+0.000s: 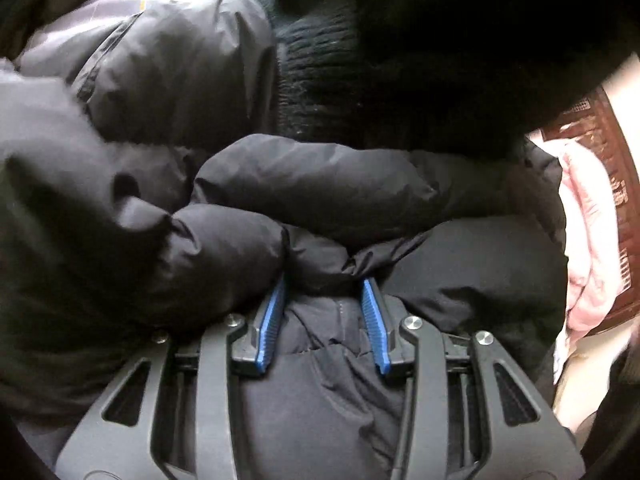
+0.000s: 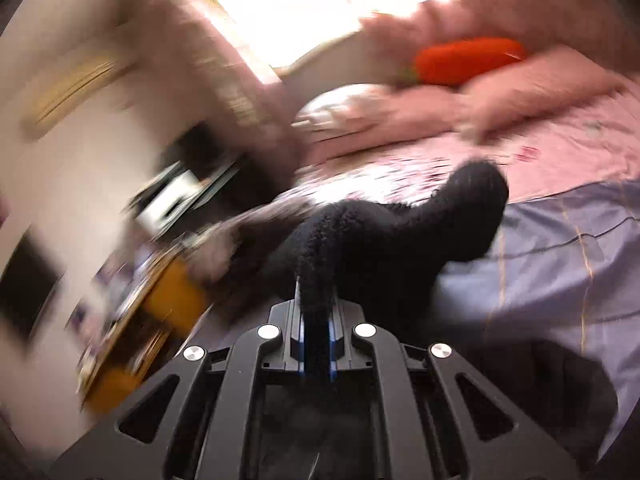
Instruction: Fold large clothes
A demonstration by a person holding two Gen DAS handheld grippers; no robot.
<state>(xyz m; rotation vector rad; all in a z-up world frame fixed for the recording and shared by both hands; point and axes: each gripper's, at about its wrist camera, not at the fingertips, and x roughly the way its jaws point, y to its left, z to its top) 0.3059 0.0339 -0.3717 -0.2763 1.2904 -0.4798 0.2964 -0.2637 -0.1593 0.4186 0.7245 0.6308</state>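
Observation:
A black puffer jacket (image 1: 312, 184) fills the left wrist view, bunched in thick folds, with a black knitted collar (image 1: 316, 64) behind. My left gripper (image 1: 324, 284) has its blue pads (image 1: 273, 320) apart, with a fold of the jacket bulging between them; the tips press into the fabric. In the blurred right wrist view, my right gripper (image 2: 316, 312) is shut on a black knitted part of the garment (image 2: 400, 224), which rises from the jaws and hangs over the bed.
A pink floral bed sheet (image 2: 540, 152) and a lilac cover (image 2: 560, 248) lie under the garment. Pink pillows (image 2: 520, 80) and an orange cushion (image 2: 468, 60) sit at the bed's head. A dark wooden frame (image 1: 612, 184) and pink bedding (image 1: 588, 232) show at right.

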